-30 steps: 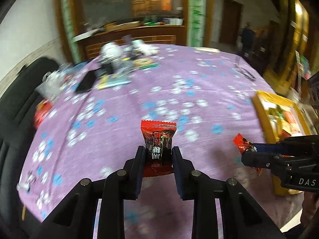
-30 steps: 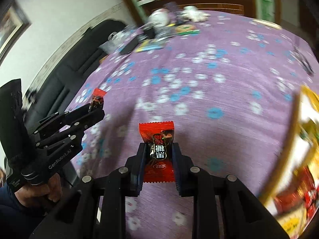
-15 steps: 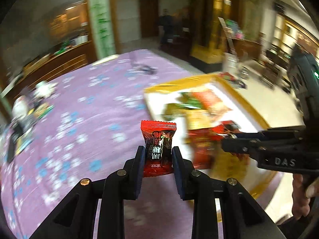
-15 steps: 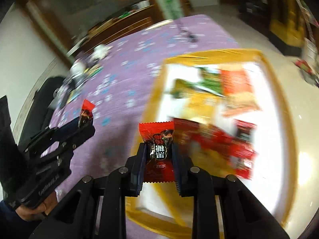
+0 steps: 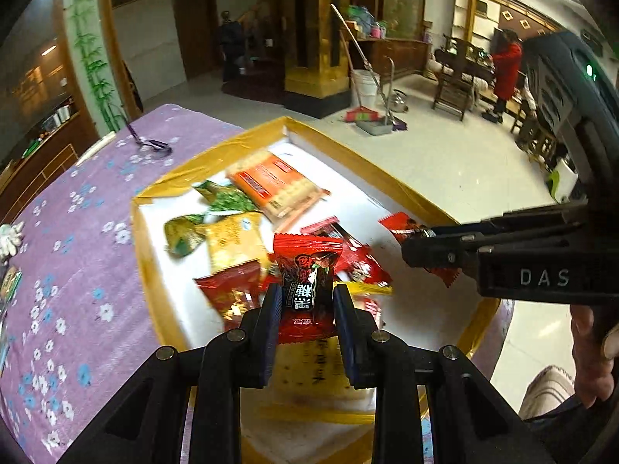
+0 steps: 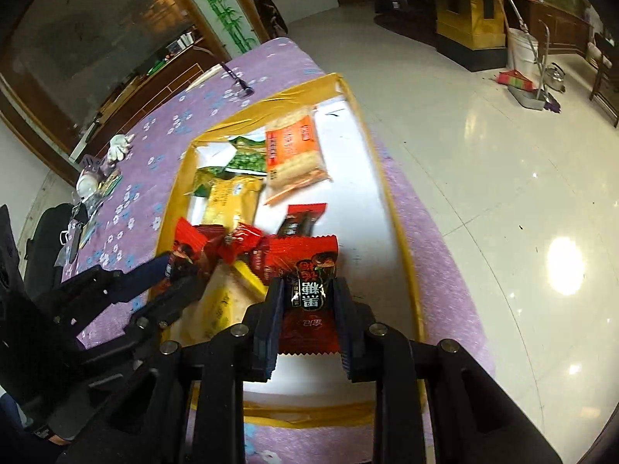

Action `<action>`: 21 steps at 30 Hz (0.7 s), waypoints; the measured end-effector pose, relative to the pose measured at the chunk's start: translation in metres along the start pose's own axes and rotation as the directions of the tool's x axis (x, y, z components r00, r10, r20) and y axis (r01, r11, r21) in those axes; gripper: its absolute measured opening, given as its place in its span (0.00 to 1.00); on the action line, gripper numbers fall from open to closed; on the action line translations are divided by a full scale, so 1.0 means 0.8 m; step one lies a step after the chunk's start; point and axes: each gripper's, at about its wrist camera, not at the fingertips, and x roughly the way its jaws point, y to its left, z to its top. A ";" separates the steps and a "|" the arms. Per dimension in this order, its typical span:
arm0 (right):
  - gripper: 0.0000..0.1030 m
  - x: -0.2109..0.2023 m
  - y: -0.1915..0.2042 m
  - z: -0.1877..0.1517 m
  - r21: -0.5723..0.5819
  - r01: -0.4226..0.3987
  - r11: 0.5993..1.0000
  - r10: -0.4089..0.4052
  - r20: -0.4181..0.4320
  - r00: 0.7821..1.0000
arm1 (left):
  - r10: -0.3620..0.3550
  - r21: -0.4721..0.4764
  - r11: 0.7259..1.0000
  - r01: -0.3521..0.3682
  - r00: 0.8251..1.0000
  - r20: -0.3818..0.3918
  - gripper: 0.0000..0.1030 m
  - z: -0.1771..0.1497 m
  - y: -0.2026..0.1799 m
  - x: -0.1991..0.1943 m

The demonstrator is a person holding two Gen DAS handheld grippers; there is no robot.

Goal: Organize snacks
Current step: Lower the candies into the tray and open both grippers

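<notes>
My left gripper (image 5: 305, 301) is shut on a red candy packet (image 5: 307, 266) and holds it above the near end of a yellow-rimmed white box (image 5: 139, 239). My right gripper (image 6: 307, 301) is shut on another red candy packet (image 6: 305, 266) above the same box (image 6: 398, 228). The box holds several snacks: an orange cracker pack (image 5: 276, 185), green and yellow packets (image 5: 228, 239) and red packets (image 5: 232, 290). The right gripper (image 5: 410, 247) shows in the left wrist view; the left gripper (image 6: 174, 270) shows in the right wrist view.
The box sits at the edge of a table with a purple flowered cloth (image 5: 69, 255). Clutter lies at the table's far end (image 6: 96, 178). Beyond the table edge is a shiny tiled floor (image 6: 522, 193) with a bucket and broom (image 5: 367, 89).
Both grippers have swung from over the purple cloth to above the box, each still holding its red candy packet.
</notes>
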 end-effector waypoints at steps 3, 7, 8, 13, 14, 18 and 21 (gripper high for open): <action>0.23 0.003 0.003 -0.001 -0.005 0.007 1.000 -0.007 -0.010 1.000 | -0.007 0.011 1.000 0.007 1.000 -0.020 0.27 -0.003 -0.002 0.008; 0.23 0.009 0.007 -0.002 -0.012 0.020 1.000 -0.020 -0.029 0.999 | -0.011 0.022 1.000 0.012 0.999 -0.034 0.27 -0.008 -0.003 0.013; 0.23 0.011 0.007 -0.002 -0.011 0.020 1.000 -0.020 -0.034 0.999 | -0.011 0.023 1.000 0.012 0.999 -0.036 0.27 -0.009 -0.003 0.014; 0.23 0.020 0.010 -0.003 -0.010 0.025 1.000 -0.025 -0.056 0.998 | -0.015 0.019 1.000 0.016 0.998 -0.054 0.27 -0.015 0.003 0.022; 0.23 0.022 0.009 -0.003 -0.010 0.026 1.000 -0.027 -0.061 0.998 | -0.017 0.019 1.000 0.018 0.998 -0.053 0.27 -0.015 0.003 0.022; 0.23 0.029 0.007 -0.004 0.000 0.027 1.000 -0.027 -0.080 0.996 | -0.024 0.023 0.999 0.025 0.999 -0.047 0.27 -0.016 0.005 0.022; 0.23 0.032 0.008 -0.003 -0.002 0.026 1.000 -0.027 -0.083 0.996 | -0.029 0.023 0.999 0.030 0.999 -0.045 0.28 -0.015 0.007 0.023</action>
